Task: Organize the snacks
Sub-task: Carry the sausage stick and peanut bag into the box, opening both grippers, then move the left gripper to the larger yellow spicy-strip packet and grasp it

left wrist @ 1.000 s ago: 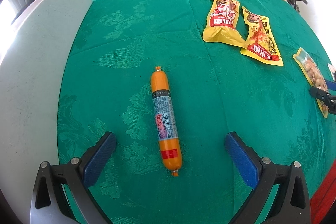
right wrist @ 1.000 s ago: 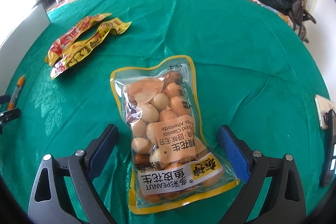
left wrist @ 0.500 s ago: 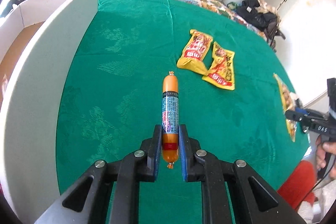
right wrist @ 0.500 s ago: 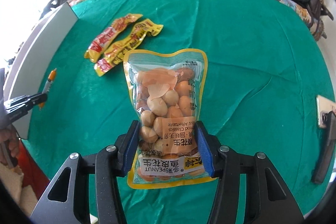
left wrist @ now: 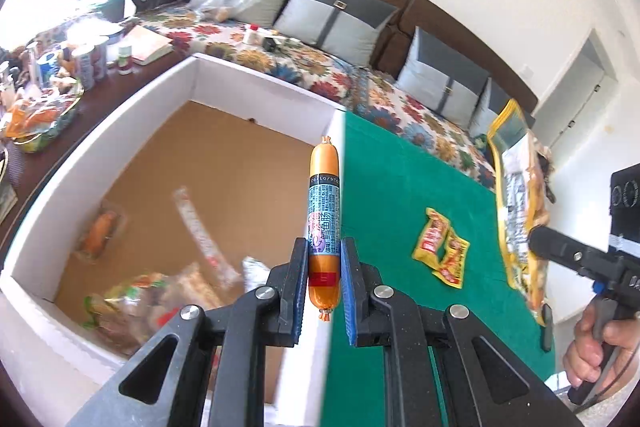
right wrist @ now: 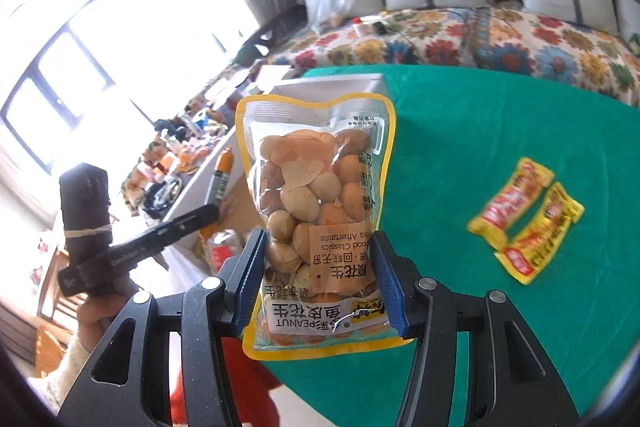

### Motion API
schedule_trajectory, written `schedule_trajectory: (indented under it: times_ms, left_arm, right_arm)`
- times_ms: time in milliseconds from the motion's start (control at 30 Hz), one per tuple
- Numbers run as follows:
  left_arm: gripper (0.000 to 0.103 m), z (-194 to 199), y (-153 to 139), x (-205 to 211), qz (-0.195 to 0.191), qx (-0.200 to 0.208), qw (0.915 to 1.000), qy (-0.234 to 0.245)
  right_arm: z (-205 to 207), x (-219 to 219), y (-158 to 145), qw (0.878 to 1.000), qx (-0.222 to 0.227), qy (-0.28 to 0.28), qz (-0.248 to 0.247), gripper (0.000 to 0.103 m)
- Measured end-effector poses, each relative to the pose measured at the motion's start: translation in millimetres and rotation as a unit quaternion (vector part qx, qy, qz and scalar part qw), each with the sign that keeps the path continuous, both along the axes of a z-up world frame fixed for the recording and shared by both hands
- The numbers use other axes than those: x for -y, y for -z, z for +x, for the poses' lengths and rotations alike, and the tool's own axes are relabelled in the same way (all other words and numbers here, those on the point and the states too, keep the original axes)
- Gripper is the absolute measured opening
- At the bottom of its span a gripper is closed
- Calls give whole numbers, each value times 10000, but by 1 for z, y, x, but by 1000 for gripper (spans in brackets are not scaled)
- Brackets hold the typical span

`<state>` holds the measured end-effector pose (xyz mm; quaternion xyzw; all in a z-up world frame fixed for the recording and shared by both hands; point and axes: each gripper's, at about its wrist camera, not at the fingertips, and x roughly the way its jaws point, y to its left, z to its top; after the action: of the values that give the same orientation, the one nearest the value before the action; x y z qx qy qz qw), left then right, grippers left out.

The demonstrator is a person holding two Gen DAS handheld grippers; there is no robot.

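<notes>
Both tongs clenched: left tongs [left wrist: 324, 287] on sausage [left wrist: 324, 223], right tongs [right wrist: 318, 281] on peanut bag [right wrist: 316, 211]; box contents [left wrist: 160, 291] blurred.

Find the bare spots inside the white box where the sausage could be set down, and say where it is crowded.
In the white box, the brown floor is bare along the far wall and far corner, beyond the long white packet. The near corner is crowded with piled snack bags; an orange packet lies by the left wall.
</notes>
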<state>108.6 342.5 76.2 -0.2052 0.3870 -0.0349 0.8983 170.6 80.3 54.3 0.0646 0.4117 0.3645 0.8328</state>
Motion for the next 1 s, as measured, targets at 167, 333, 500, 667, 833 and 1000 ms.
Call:
schedule_trajectory:
  times_ms: [167,333,500,667,833,1000]
  left_arm:
    - [20,-13,32,-60,705,-527,9930,-794]
    - [89,-46,67,-82,1088,-710,9803,-1486]
    - [89,-58,71,-69,945,-622,9831,-1439]
    - [89,-54,40,-18,833,-123,9916,-978]
    - [93,-40,13,55,775,302,9965,-122]
    - [98,-13,12,147,765,299,9925,908]
  right_arm:
    - [9,-110,9,9980,-119,-624,30,61]
    - [0,-136,53,9972,-132,-555,-489,81]
    - [-7,-53,88,9964,189,-29,-823,81]
    - [-9,73,147,9786,459,907,-1792,81]
    - [-26,205,191,9434,497,1997,-2602,81]
    - [-43,284,203,9208,543,2781,-2679,81]
